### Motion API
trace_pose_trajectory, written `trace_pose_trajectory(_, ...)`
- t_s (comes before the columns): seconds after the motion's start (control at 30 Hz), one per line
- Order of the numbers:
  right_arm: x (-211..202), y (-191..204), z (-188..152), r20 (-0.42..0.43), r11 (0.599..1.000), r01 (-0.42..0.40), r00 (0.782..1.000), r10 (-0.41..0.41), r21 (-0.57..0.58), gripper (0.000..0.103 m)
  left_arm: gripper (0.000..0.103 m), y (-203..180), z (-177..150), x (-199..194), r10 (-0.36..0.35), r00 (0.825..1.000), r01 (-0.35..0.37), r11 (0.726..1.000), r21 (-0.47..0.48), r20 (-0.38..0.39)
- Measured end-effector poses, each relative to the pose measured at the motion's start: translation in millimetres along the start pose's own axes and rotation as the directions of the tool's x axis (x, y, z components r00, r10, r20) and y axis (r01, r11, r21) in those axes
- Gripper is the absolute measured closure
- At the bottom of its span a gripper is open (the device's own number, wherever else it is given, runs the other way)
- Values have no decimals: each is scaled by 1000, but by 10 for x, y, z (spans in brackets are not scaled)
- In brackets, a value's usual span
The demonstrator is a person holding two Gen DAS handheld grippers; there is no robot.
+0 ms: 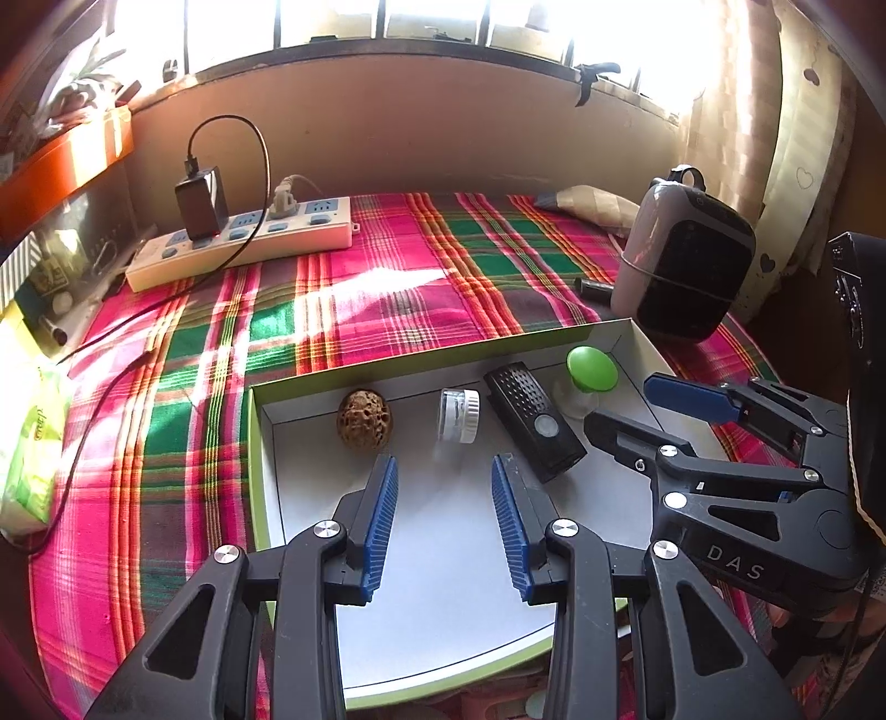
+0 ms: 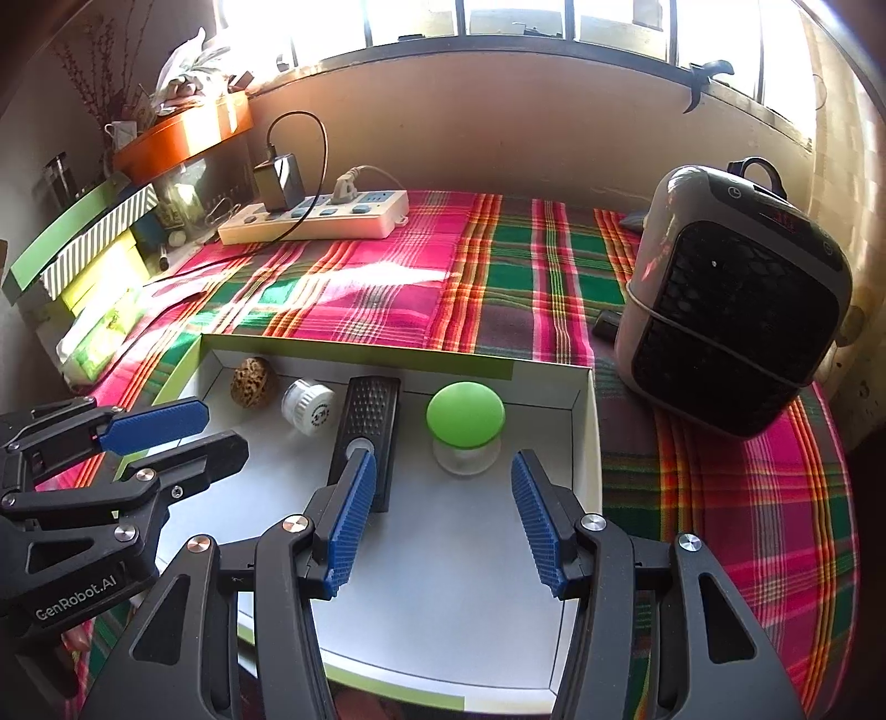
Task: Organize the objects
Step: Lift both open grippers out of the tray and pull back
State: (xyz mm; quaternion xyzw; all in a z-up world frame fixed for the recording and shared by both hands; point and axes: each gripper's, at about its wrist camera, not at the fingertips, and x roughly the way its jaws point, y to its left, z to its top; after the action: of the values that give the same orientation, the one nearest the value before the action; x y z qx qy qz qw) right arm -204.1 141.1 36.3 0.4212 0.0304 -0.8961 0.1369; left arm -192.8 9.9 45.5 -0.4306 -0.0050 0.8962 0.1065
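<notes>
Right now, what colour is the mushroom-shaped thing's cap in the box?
Bright green cap on a clear base; the right wrist view shows it best.

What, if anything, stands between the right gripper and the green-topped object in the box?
Nothing visible. The right gripper is open, with bare box floor up to the green-topped object; the black remote lies off to its left.

harsh window (image 1: 343, 22) glare, fisheye warp
</notes>
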Motion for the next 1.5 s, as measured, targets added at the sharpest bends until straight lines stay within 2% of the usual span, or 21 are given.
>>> trace_pose_trajectory(0.17, -122, 13, -72, 19, 1000, -10, 1000, 9, 18, 51, 69, -44, -75, -158, 42, 998, -43, 999, 23, 42)
trace_pose_trajectory(0.53, -417, 137, -305, 70, 1000, -14, 997, 13, 3, 51, 69, -125, -345, -438, 21, 998, -22, 1000, 15, 66)
trace_pose_trajectory(0.73, -563, 181, -451, 98, 1000, 5, 995, -6, 14, 51, 69, -92, -484, -554, 17, 997, -17, 1000, -10, 79)
trace_pose_trajectory(0.97, -722, 242, -576, 138, 997, 78, 987, -79, 13, 51, 68, 11, -684, -626, 20, 997, -16, 999, -48, 75)
trace_pose_trajectory(1.07, -862, 360, -638, 204, 979, 201, 960, -192, -24, 51, 68, 45, -743, -700, 20, 996, -15, 998, -58, 92)
trace_pose_trajectory(1.23, -1135, 491, -650, 299, 951, 307, 911, -283, -35, 51, 68, 114, -815, -760, 27, 995, -19, 997, -79, 97)
trace_pose_trajectory(1.43, -1287, 617, -663, 357, 926, 371, 875, -326, -65, 51, 68, 170, -891, -798, 39, 994, -30, 996, -89, 101)
trace_pose_trajectory(1.5, -1308, 655, -666, 362, 930, 361, 878, -314, -69, 51, 68, 162, -906, -825, 46, 993, -38, 996, -80, 108)
